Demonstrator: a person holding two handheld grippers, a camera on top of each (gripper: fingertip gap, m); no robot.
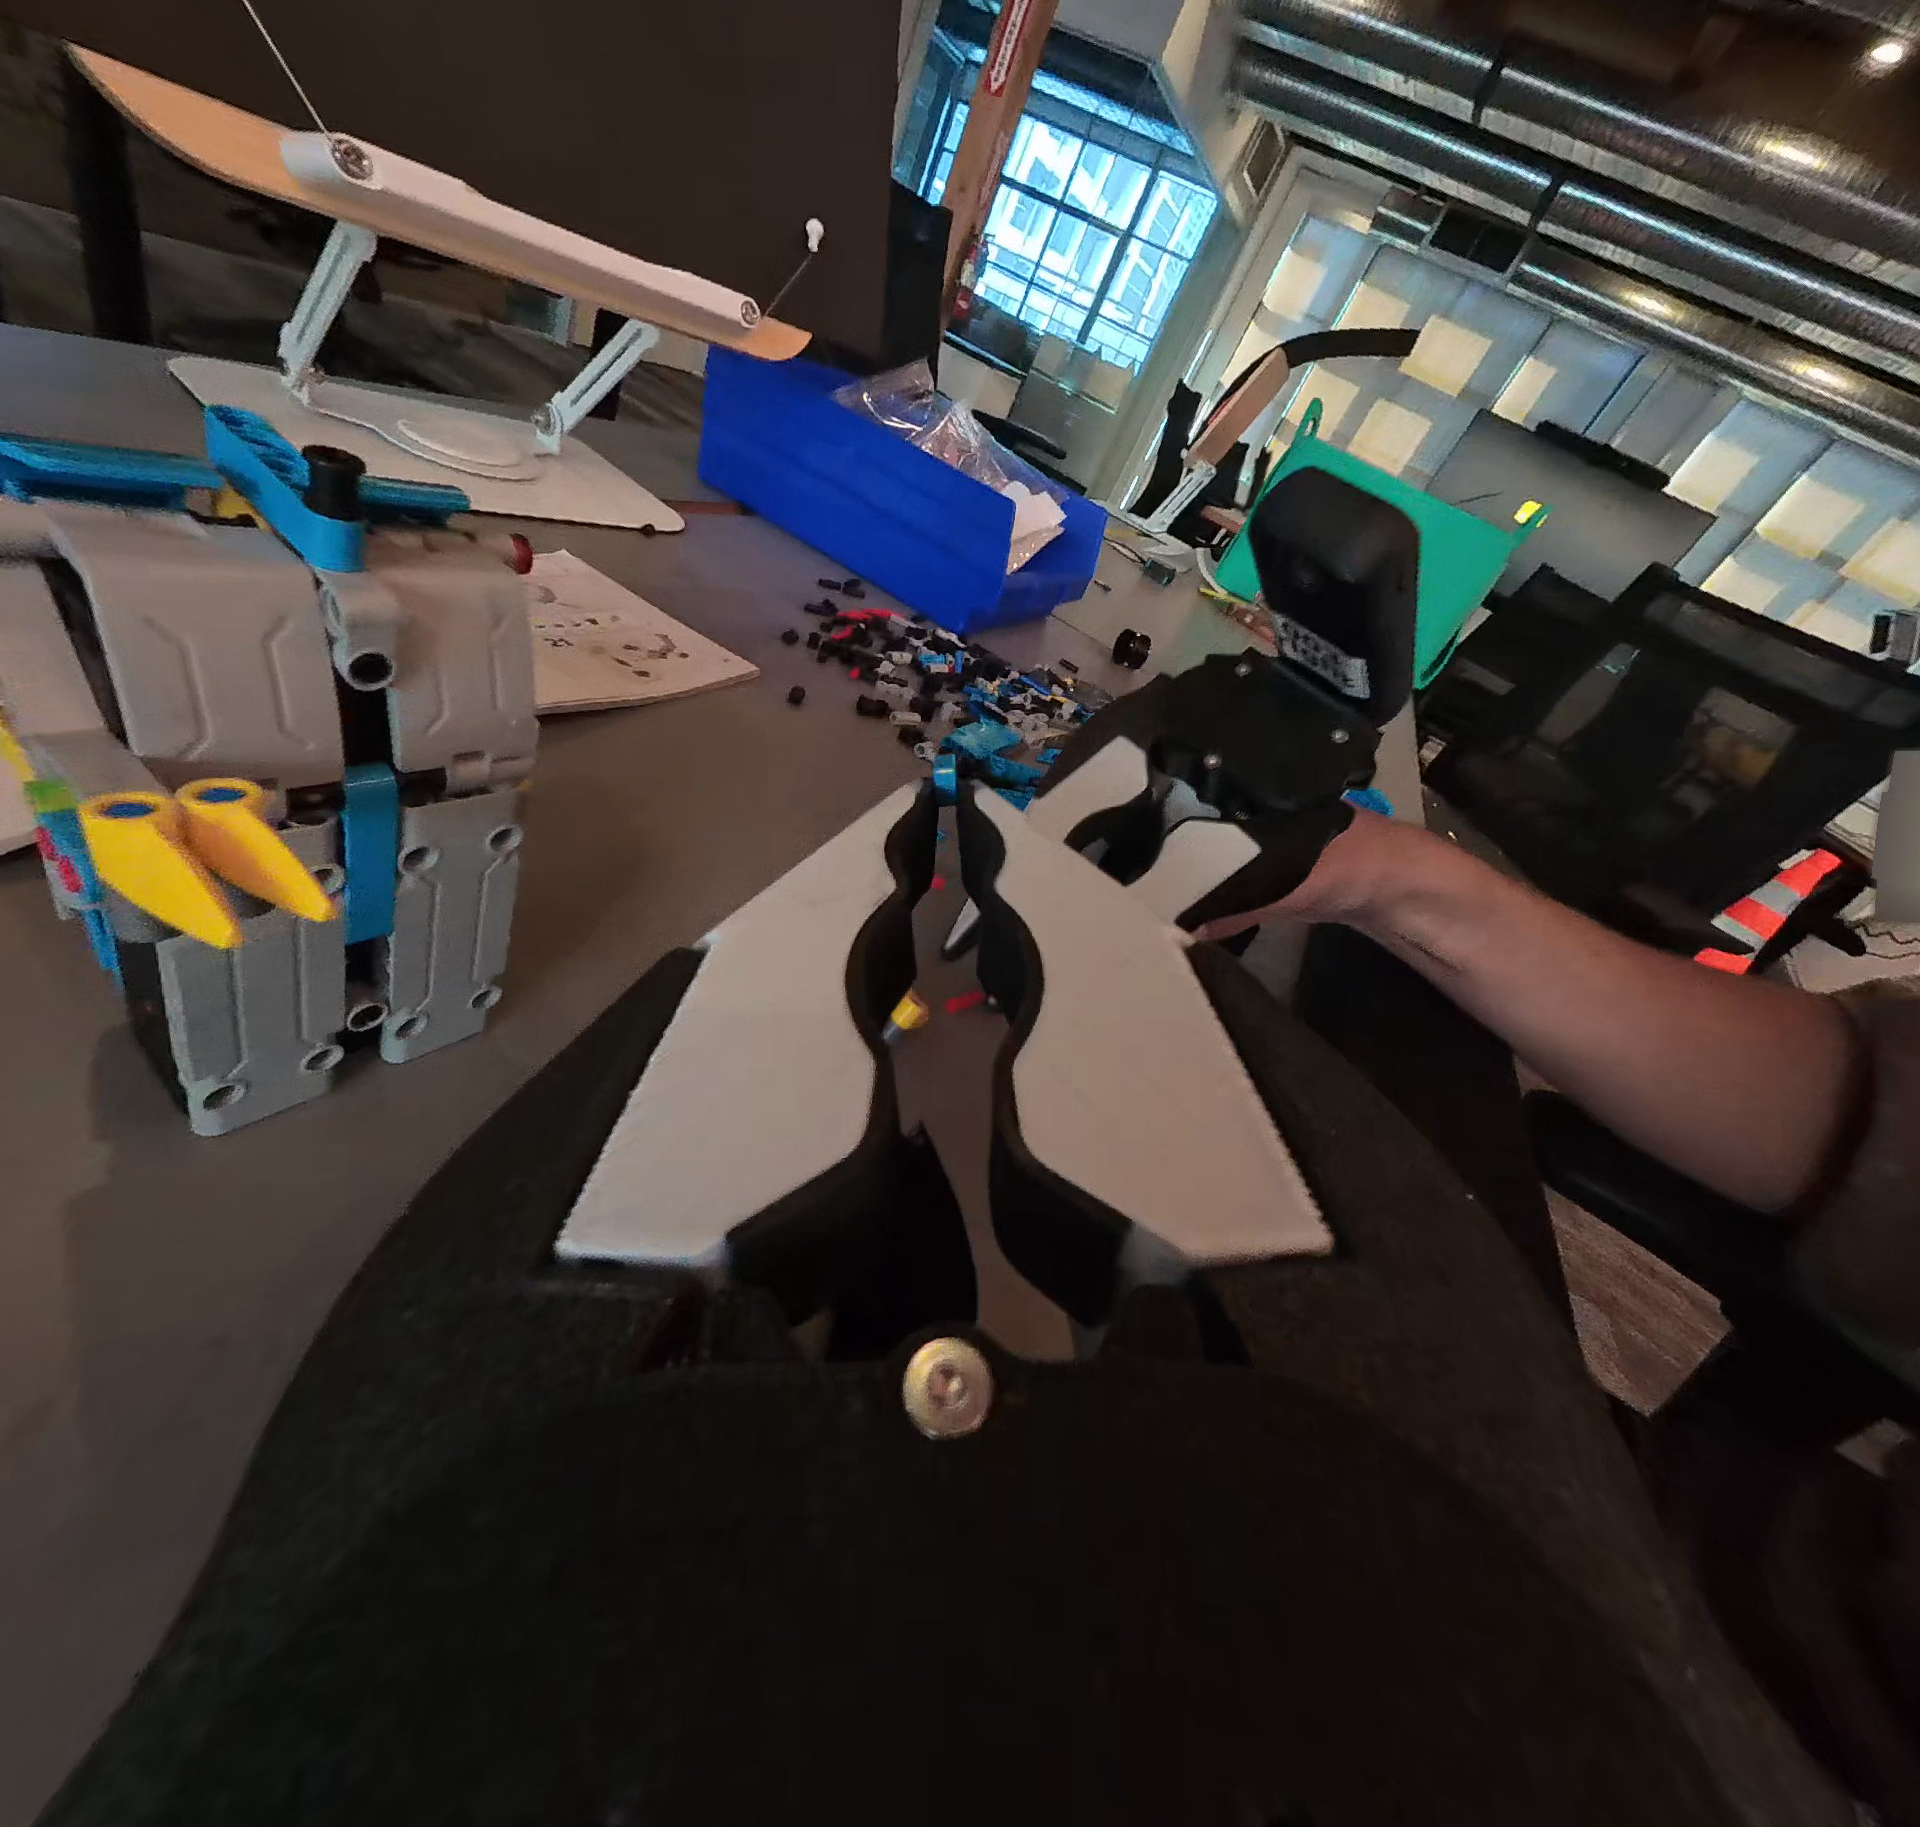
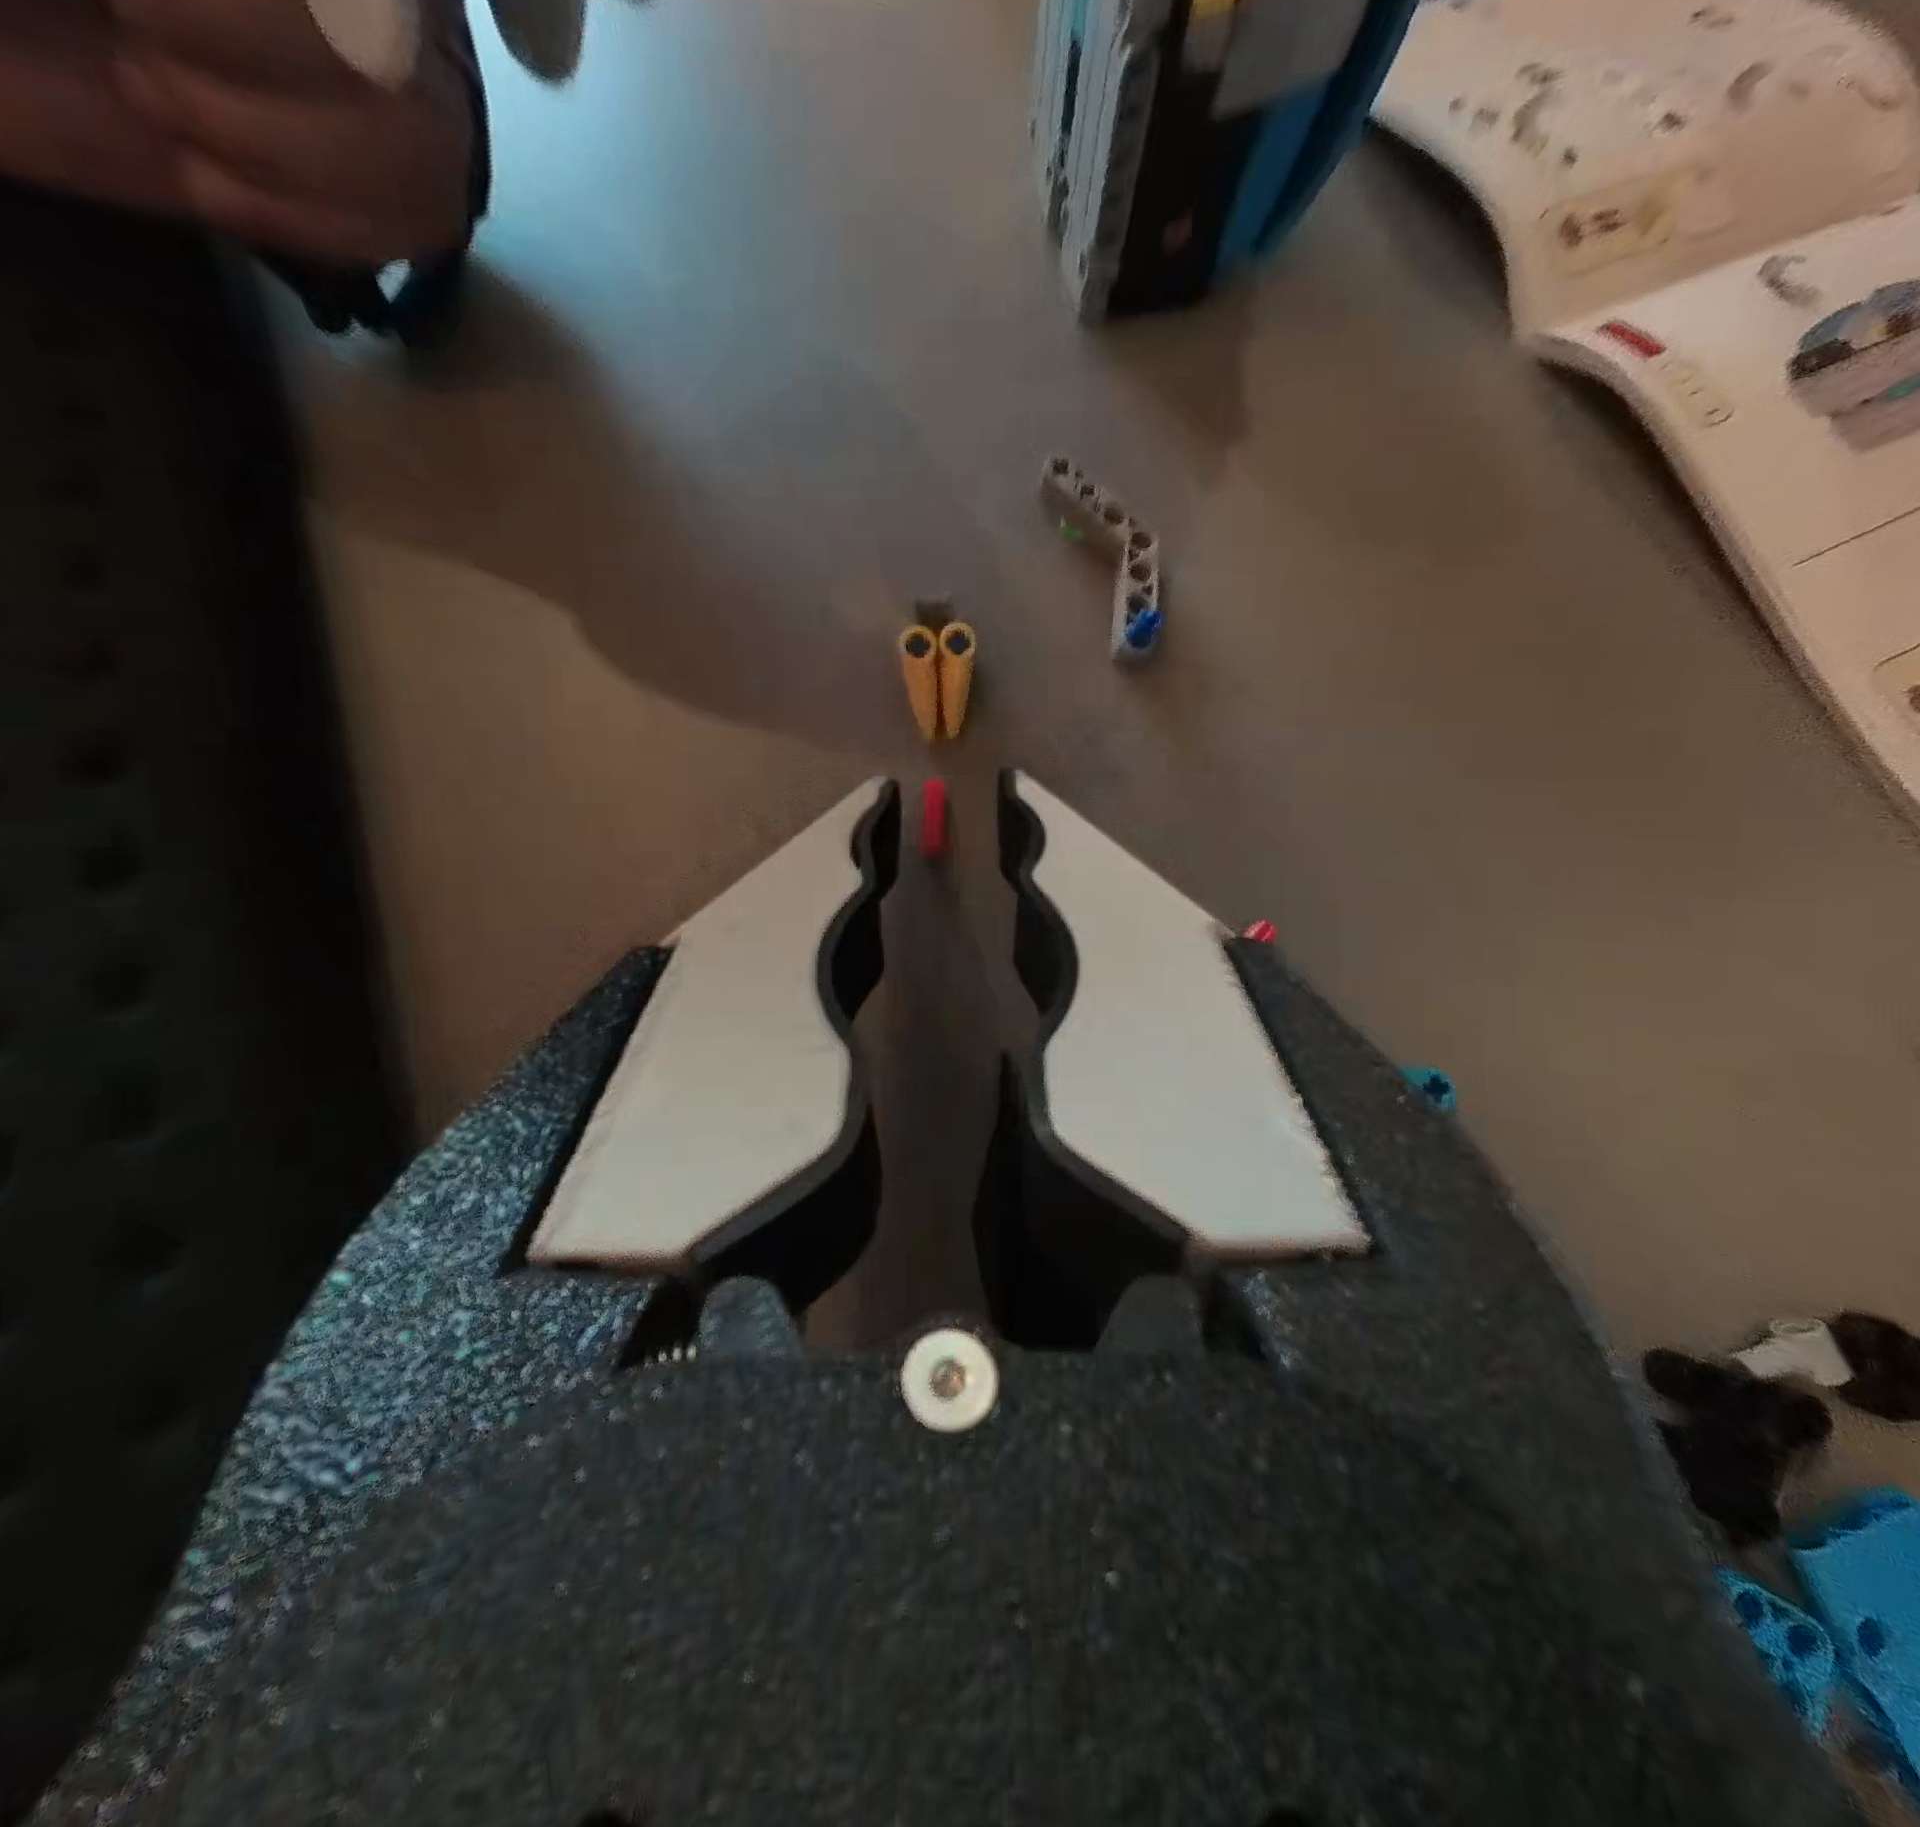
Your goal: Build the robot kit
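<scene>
My left gripper (image 1: 941,803) is nearly shut, and a small blue piece (image 1: 943,772) sits pinched at its tips, above the grey table (image 1: 644,894). My right gripper (image 2: 950,788) is open, low over the table, with a small red pin (image 2: 934,816) lying between its tips. A yellow double claw piece (image 2: 938,681) lies just past the pin, and a bent grey beam (image 2: 1112,541) with a blue pin lies to its right. The right gripper also shows in the left wrist view (image 1: 966,930), pointing down behind my left fingers, held by a hand.
A grey and blue brick model (image 1: 291,790) with yellow claws stands at the left; it also shows in the right wrist view (image 2: 1195,94). An open instruction booklet (image 2: 1714,375), a pile of small pieces (image 1: 935,676), a blue bin (image 1: 883,499) and a white stand (image 1: 468,219) lie beyond. Across from one pair of fingers to the other is roughly 12 centimeters.
</scene>
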